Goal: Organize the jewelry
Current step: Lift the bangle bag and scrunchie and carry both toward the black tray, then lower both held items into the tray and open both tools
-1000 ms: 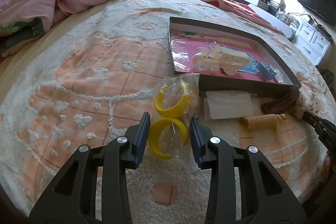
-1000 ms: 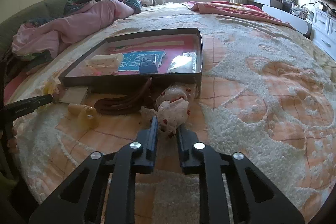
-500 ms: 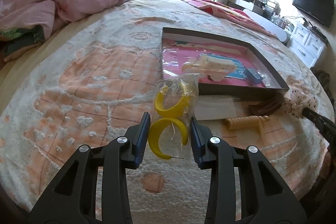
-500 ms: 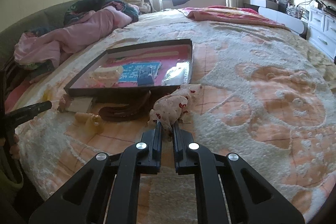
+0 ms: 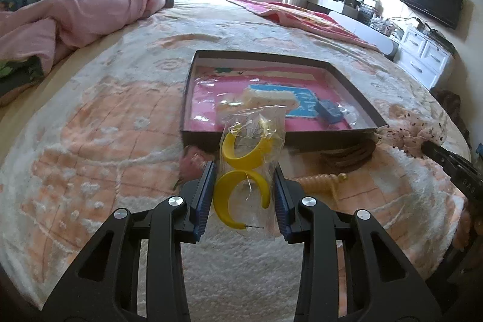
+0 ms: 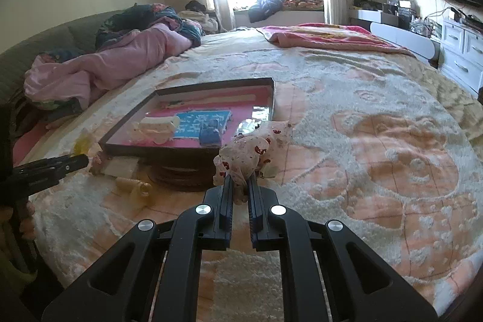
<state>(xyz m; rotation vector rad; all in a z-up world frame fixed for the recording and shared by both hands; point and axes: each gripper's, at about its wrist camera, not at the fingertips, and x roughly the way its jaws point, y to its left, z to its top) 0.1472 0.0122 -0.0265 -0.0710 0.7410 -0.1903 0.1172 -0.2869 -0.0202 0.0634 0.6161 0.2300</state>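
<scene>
My left gripper (image 5: 245,171) is shut on a clear plastic bag of yellow hoop earrings (image 5: 247,168) and holds it above the bed, in front of the dark tray (image 5: 201,138). The tray has a pink lining and holds a cream hair clip (image 5: 265,98), a blue card (image 5: 302,103) and a small blue box (image 5: 329,112). My right gripper (image 6: 240,186) is shut on a white scrunchie with red dots (image 6: 250,154), lifted near the tray's (image 6: 273,92) near right corner. The scrunchie also shows at the right of the left wrist view (image 5: 416,138).
A brown hairband (image 5: 347,156), a cream spiral hair tie (image 5: 320,181), a pink item (image 5: 191,163) and a white card (image 6: 120,166) lie on the bed cover before the tray. A pink quilt (image 5: 75,17) is heaped at the far left. Drawers (image 5: 422,56) stand right.
Both grippers have risen from the bed with their loads. The left gripper carried the earring bag toward the tray's front edge. The right gripper closed tighter on the scrunchie and lifted it.
</scene>
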